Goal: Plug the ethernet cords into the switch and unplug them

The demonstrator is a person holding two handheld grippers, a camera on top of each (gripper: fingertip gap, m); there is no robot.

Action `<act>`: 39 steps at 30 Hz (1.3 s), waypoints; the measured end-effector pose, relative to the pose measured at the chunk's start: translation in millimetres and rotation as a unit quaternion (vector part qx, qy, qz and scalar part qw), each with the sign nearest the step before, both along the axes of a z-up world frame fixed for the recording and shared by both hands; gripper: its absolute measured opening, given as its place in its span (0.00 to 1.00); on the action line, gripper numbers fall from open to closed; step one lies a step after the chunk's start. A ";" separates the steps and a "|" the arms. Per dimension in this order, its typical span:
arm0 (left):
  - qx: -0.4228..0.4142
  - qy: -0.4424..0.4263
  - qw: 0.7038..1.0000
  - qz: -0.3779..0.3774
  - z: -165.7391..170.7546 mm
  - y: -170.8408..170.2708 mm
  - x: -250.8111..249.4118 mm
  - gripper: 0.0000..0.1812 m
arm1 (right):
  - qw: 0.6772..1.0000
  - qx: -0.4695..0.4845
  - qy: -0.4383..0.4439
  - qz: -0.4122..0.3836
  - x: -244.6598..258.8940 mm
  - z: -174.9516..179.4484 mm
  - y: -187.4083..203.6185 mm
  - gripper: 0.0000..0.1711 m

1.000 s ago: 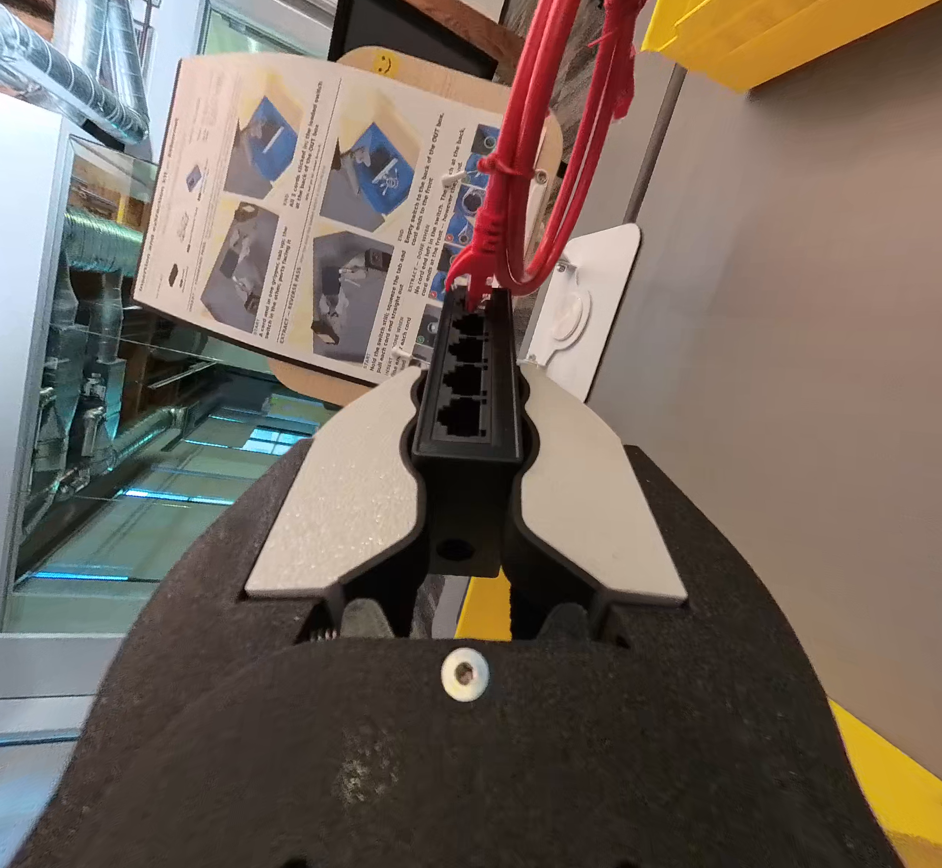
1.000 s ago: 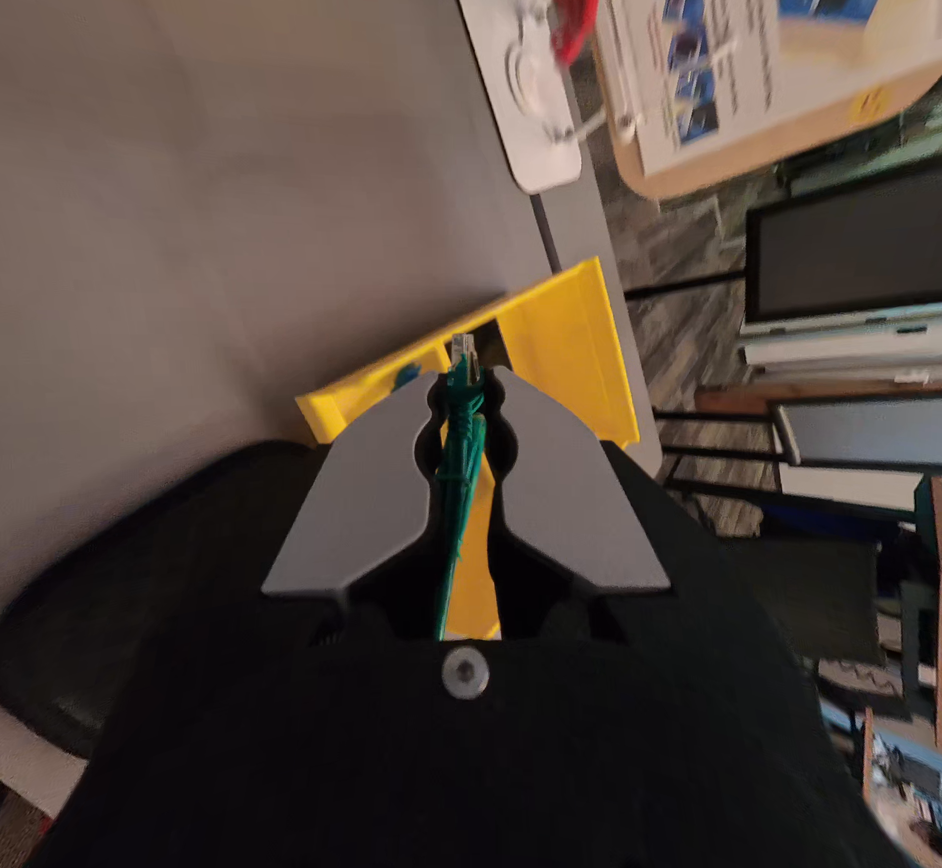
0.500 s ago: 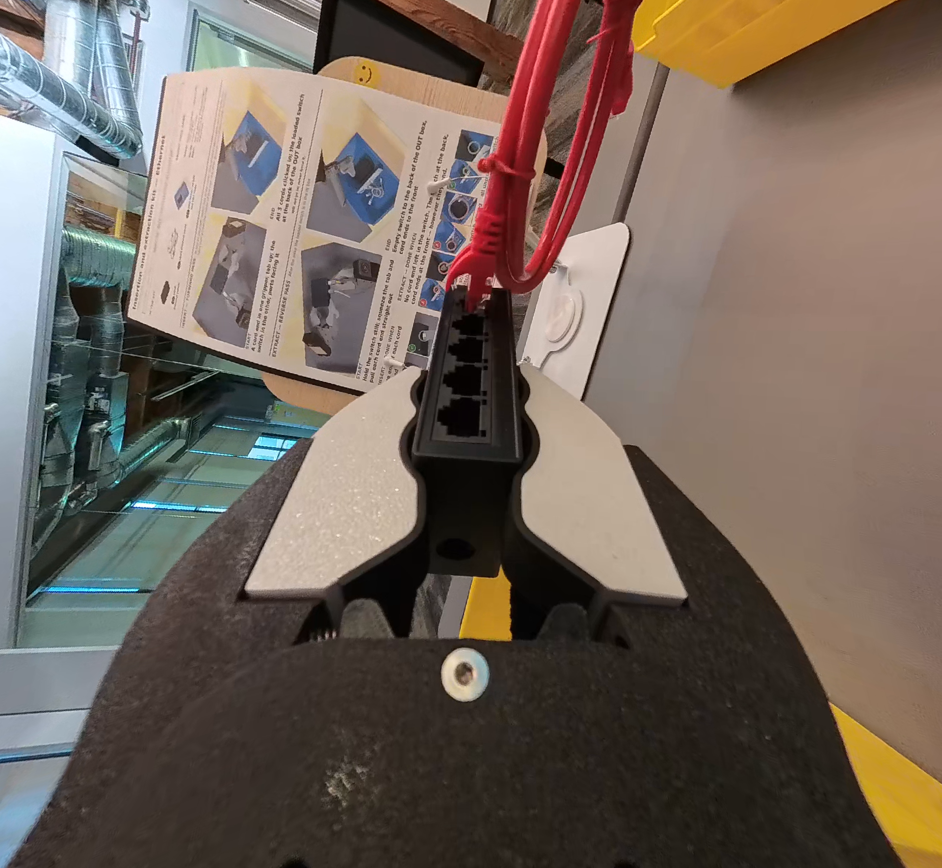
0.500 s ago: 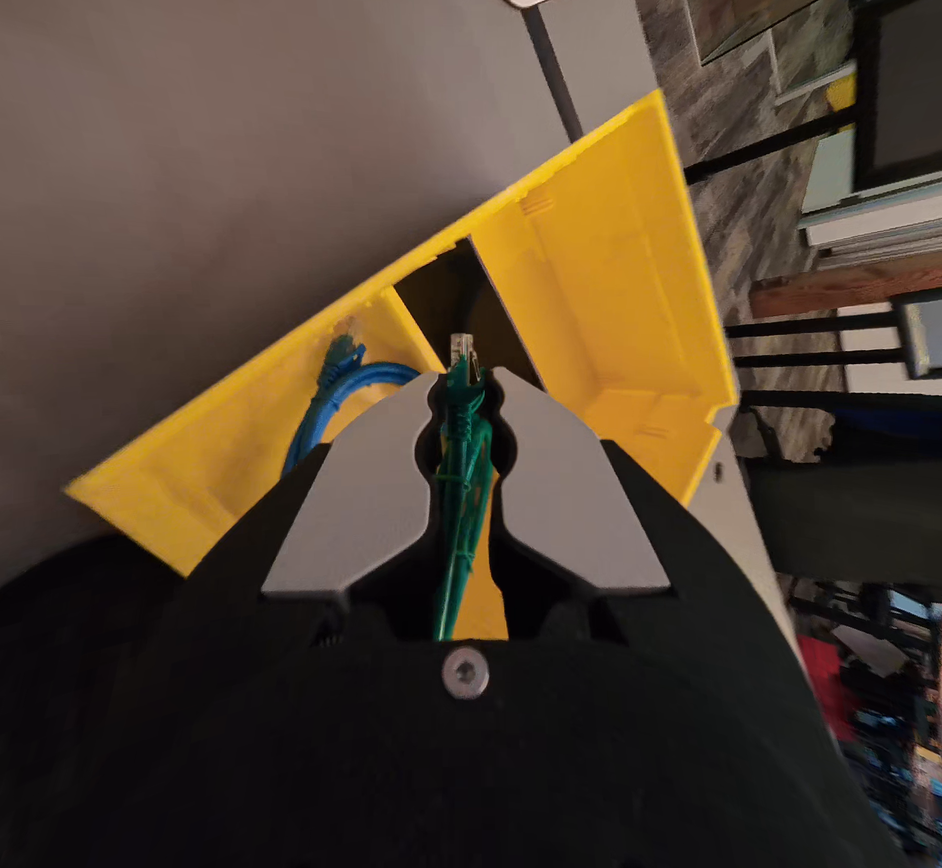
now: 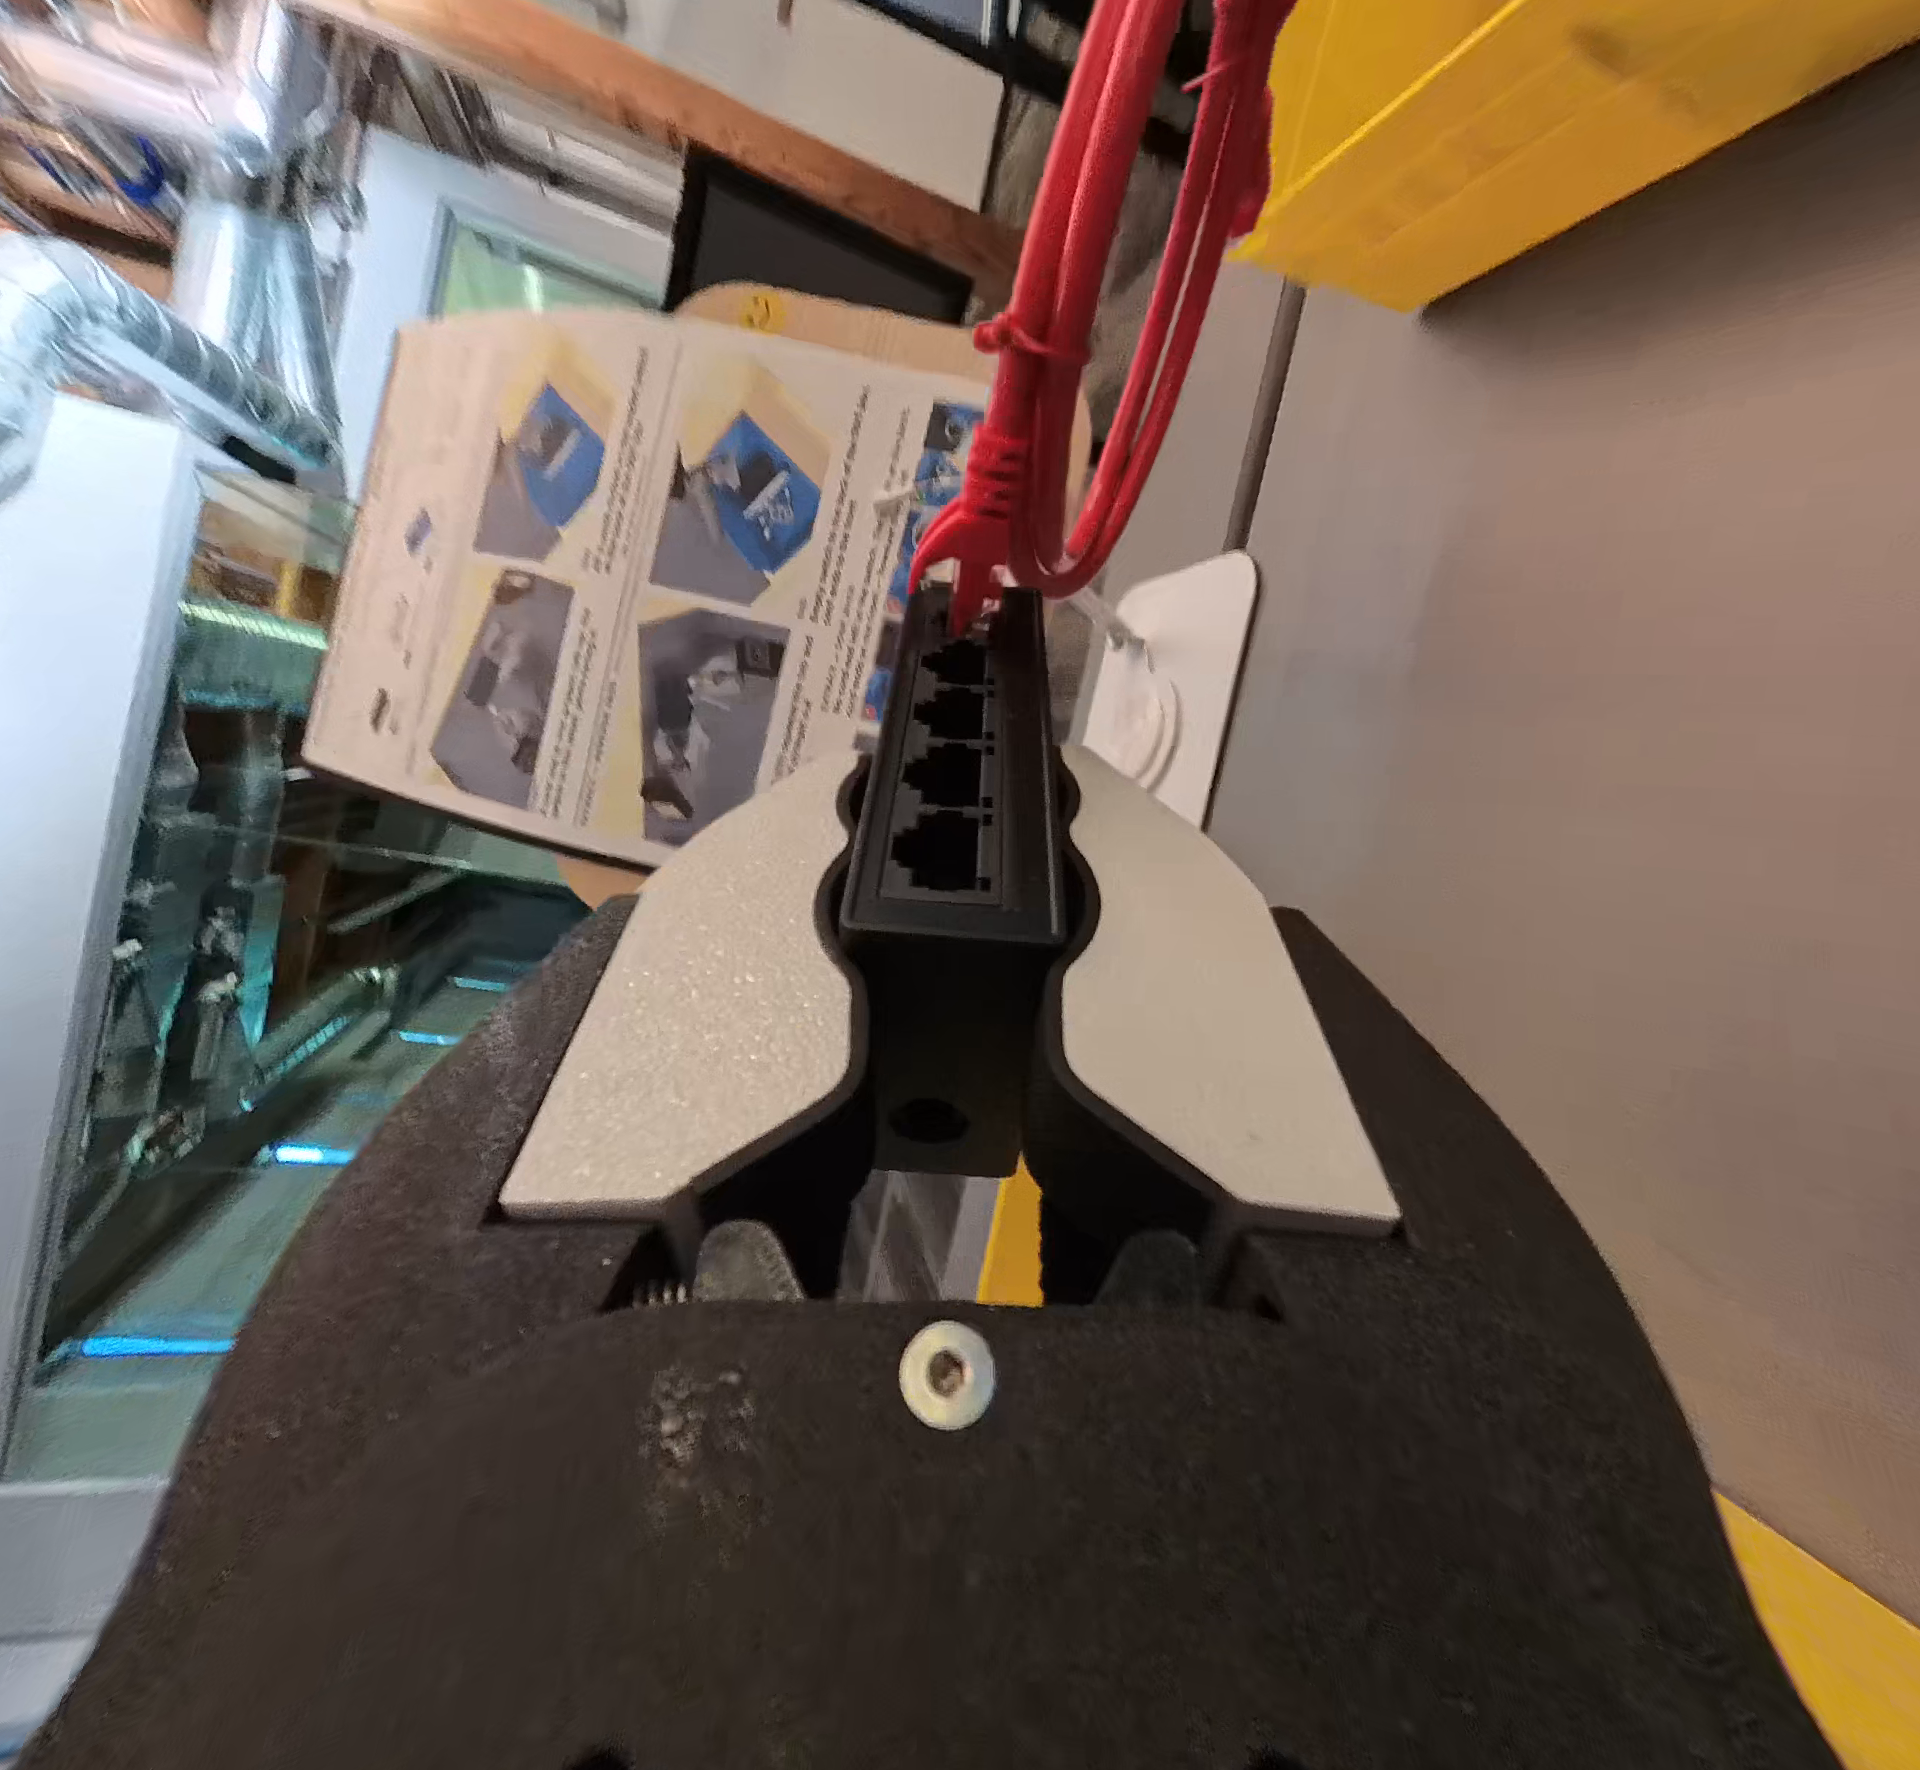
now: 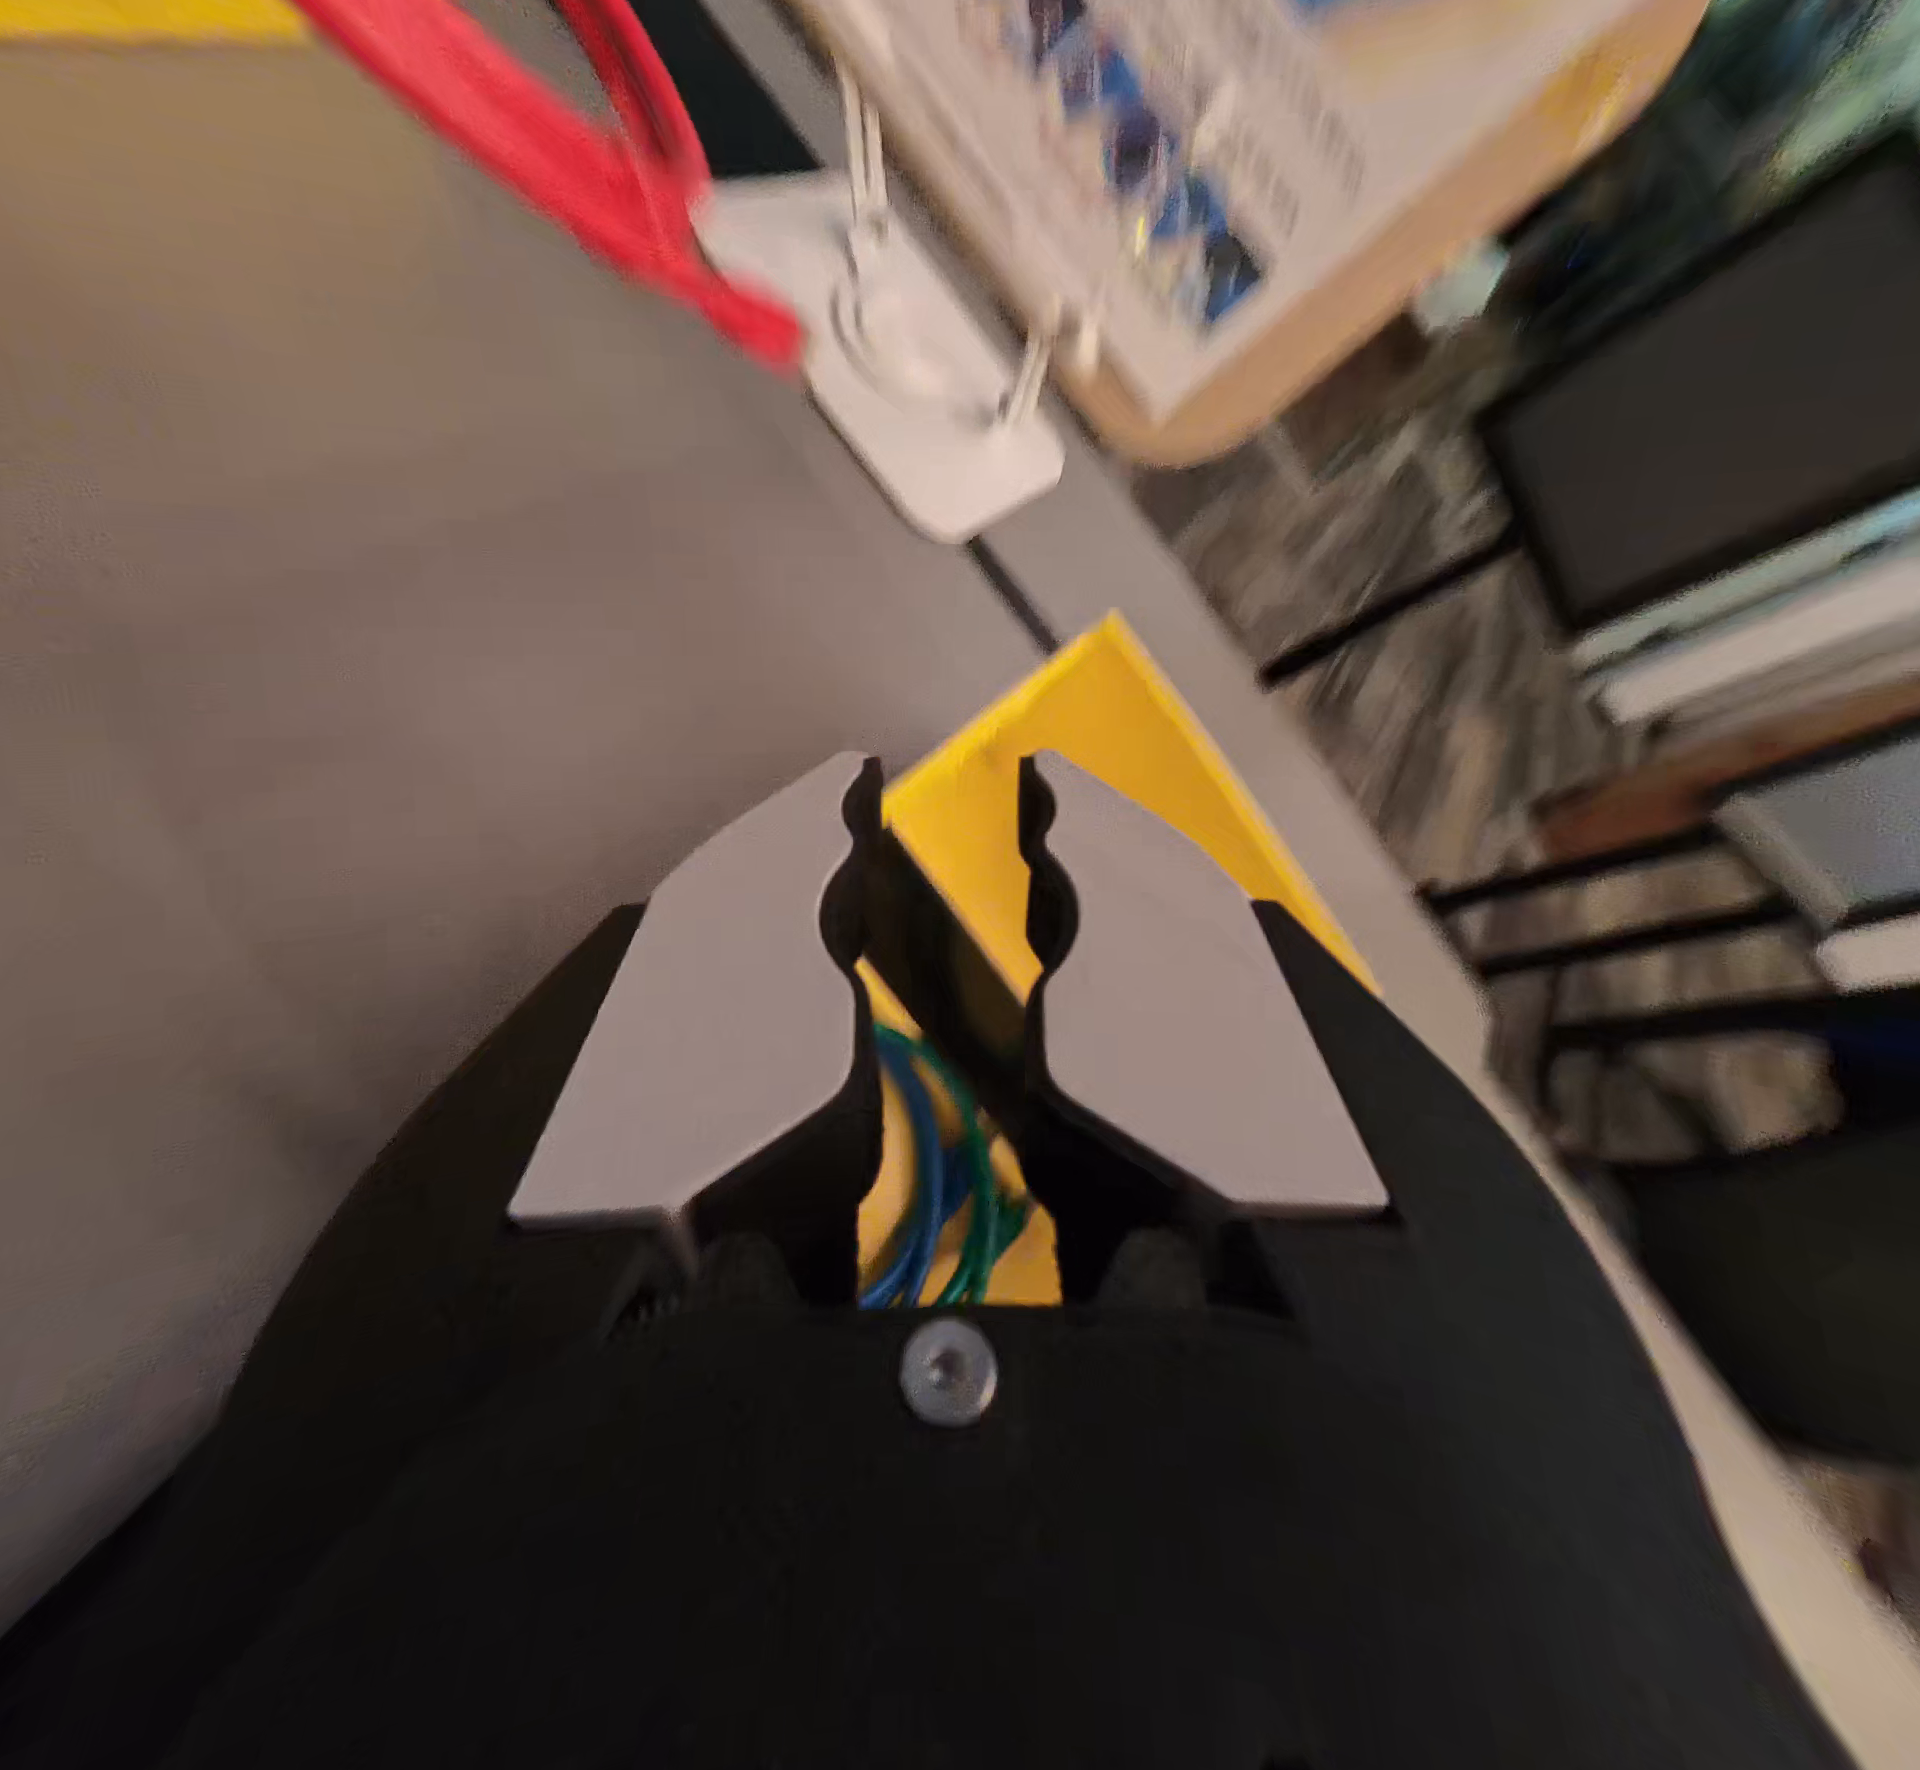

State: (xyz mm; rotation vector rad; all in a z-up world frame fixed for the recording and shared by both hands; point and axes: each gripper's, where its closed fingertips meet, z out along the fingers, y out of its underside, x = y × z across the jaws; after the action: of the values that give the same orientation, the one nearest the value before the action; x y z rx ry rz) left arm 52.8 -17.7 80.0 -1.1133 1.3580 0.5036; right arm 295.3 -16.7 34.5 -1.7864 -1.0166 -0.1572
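Observation:
My left gripper (image 5: 954,764) is shut on a black ethernet switch (image 5: 951,847), held with its row of ports facing the camera. A red ethernet cord (image 5: 1049,349) is plugged into the farthest port and loops upward. The nearer ports are empty. My right gripper (image 6: 948,770) is open and empty above a yellow bin (image 6: 1091,785). A green cord (image 6: 982,1190) and a blue cord (image 6: 914,1170) lie in that bin, seen between the fingers. The red cord (image 6: 540,120) also shows blurred at the upper left of the right wrist view.
A grey tabletop (image 5: 1610,785) fills the right of the left wrist view, with another yellow bin (image 5: 1507,58) at its top. A white plate (image 5: 1174,681) holds an instruction sheet on a board (image 5: 623,598). Dark monitors (image 6: 1714,432) and shelving stand beyond the table. Tip to tip, the grippers are about 25 centimeters apart.
My right gripper has let go of the green cord, which now lies in the yellow bin, and has swung back toward the white plate. My left gripper still holds the switch, shifted slightly.

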 end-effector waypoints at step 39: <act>0.052 0.015 0.995 -0.080 14.9 -77.6 52.5 0.17 | 0.878 0.302 -0.319 0.190 -174.9 71.0 -83.6 0.10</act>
State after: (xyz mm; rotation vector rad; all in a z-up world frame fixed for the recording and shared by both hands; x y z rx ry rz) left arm 105.2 -95.3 94.9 -0.9079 1.4180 0.4705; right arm 120.4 -100.3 105.5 -0.9371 -1.5517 -0.7667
